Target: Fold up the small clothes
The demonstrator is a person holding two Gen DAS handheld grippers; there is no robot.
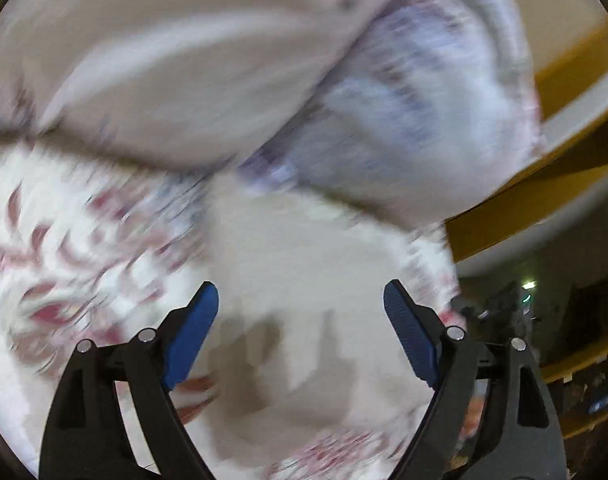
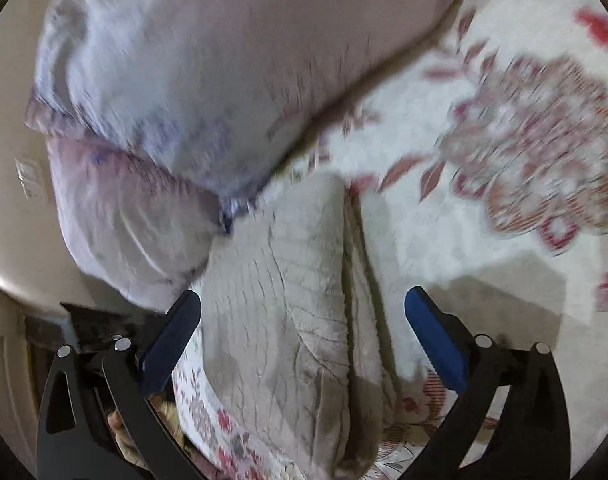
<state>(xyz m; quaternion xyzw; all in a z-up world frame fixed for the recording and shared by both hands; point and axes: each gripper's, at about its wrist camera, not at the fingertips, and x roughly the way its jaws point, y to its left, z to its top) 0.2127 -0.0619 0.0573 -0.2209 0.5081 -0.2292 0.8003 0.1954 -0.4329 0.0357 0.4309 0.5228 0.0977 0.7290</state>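
Left wrist view. My left claw (image 1: 301, 296) stands spread wide, its blue pads (image 1: 191, 334) well apart and pinching nothing. Beneath and ahead of it lies the bed sheet (image 1: 63, 240), white with a red floral print. A plain pale patch (image 1: 304, 272) sits between the pads; the picture is smeared with motion and I cannot tell whether it is the garment or bare sheet. Beyond it lie two pillows (image 1: 404, 120), pale lilac with bluish print. A yellow and white headboard (image 1: 544, 200) runs along the right edge.

Right wrist view. My right claw (image 2: 302, 300) is likewise spread, nothing between its pads (image 2: 436, 344). The small garment (image 2: 287, 300), a beige-grey crinkled cloth, lies on the bed directly in front of this claw, running from between the fingers up toward the pillows (image 2: 183, 80), whose lower edge it touches or nearly touches. It lies in a long narrow shape with a lengthwise crease near its right side, so I judge it at least partly folded. The floral sheet (image 2: 504, 140) spreads to the right.

Assessment. The garment looks thin, light and limp, with a dry crinkled weave that should not slip from rubber pads. It will not hold a shape when lifted and will sag from any single point. I would pinch it at an edge or corner, through all layers, one claw at each end, and keep it low to the bed.
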